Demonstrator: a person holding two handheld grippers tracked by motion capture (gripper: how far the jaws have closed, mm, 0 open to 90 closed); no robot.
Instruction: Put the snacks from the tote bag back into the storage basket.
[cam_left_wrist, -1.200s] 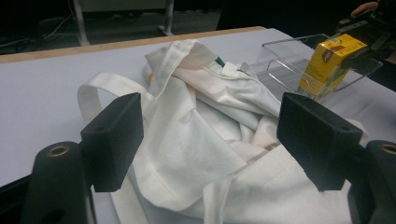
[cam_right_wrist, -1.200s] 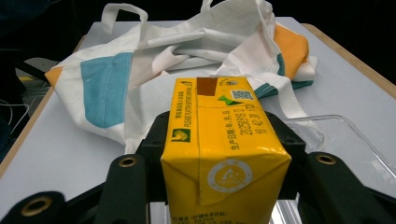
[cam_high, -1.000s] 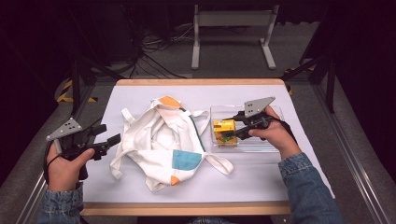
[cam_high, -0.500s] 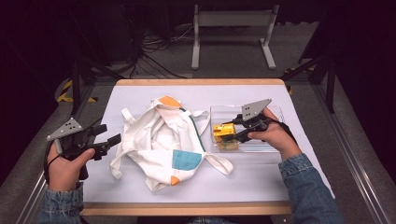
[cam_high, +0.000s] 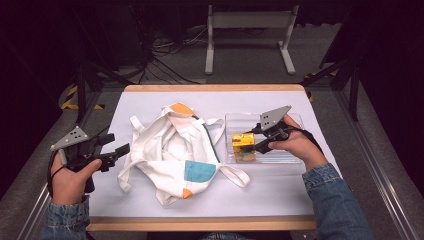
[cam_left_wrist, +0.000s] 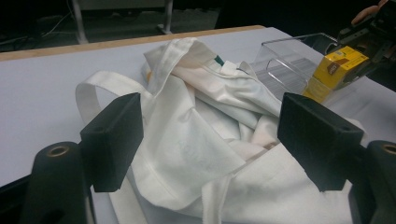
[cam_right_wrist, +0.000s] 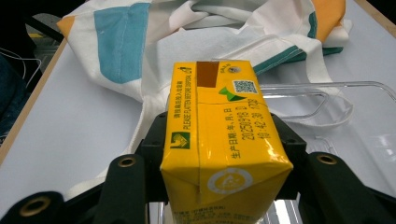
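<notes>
Dark floor, cables and a pale metal stand lay beyond the white-topped table (cam_high: 280, 192) in the high view; on it I saw a crumpled white tote bag (cam_high: 175, 155) with orange and teal patches, and to its right a clear plastic tray (cam_high: 295, 120); my right gripper (cam_high: 255, 139) held a yellow carton (cam_high: 243, 146) at the tray's near-left corner, while my left gripper (cam_high: 116, 150) hung over the table's left side just beside the bag, touching nothing. Through the left gripper view the two black pads (cam_left_wrist: 114, 140) stood wide apart with nothing between them, the bag's folds (cam_left_wrist: 210, 135) lying just ahead and the carton (cam_left_wrist: 337, 70) off to the upper right by the tray (cam_left_wrist: 289, 58). From the right gripper view I had the carton (cam_right_wrist: 219, 140) pinched across its sides between both jaws, lying lengthwise, printed top up, with the bag (cam_right_wrist: 196, 42) ahead and the tray's rim (cam_right_wrist: 327, 86) to the right. I judged the step to be carrying the carton out of the tray towards the bag; the next move called for the free gripper to take the bag's rim and hold its mouth up, since the cloth lay slack and its opening was hard to make out.
</notes>
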